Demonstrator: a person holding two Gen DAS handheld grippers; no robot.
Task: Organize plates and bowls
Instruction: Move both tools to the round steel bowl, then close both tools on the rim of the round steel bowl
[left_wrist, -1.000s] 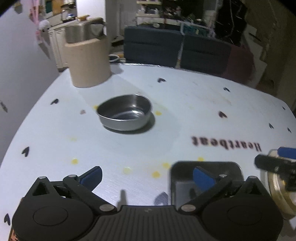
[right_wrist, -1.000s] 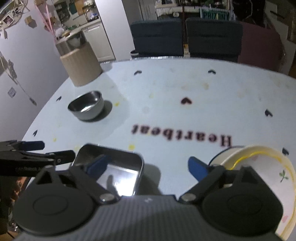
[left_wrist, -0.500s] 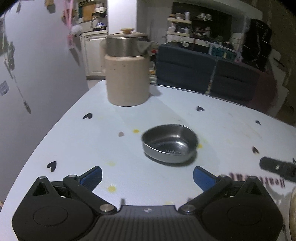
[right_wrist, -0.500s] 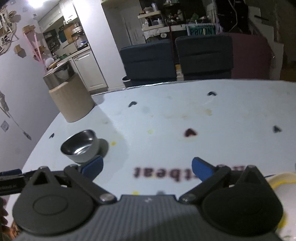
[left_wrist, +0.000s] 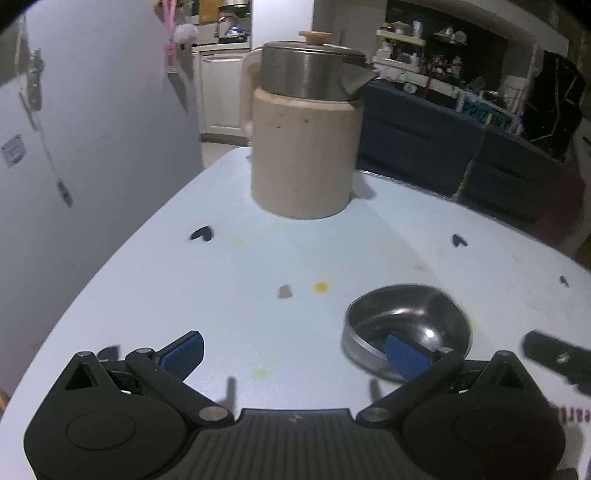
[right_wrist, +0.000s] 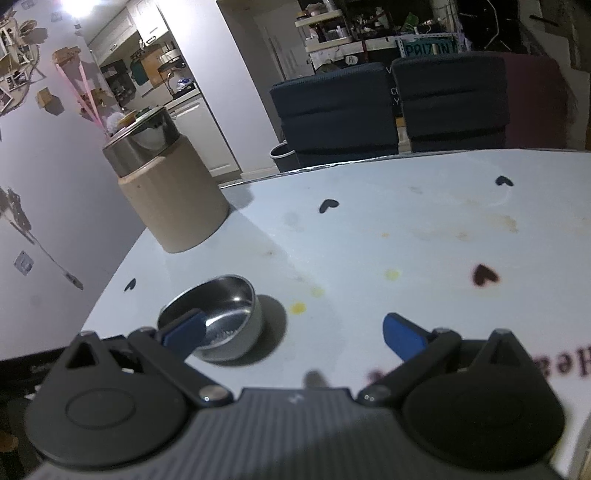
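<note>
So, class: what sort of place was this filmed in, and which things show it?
Most likely a home dining area: a table with a heart-print cover, dark upholstered chairs behind it, and kitchen cabinets through the doorway.

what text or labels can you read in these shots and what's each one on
"Hea": start of dark lettering printed on the tablecloth, cut off at the right edge of the right wrist view.
"ear": blurred fragment of the same print, in the left wrist view.
"PRIZIN" or similar: a teal sign on the shelves behind the chairs, too blurred to be sure.
Nothing readable on the steel bowl or the kettle.
</note>
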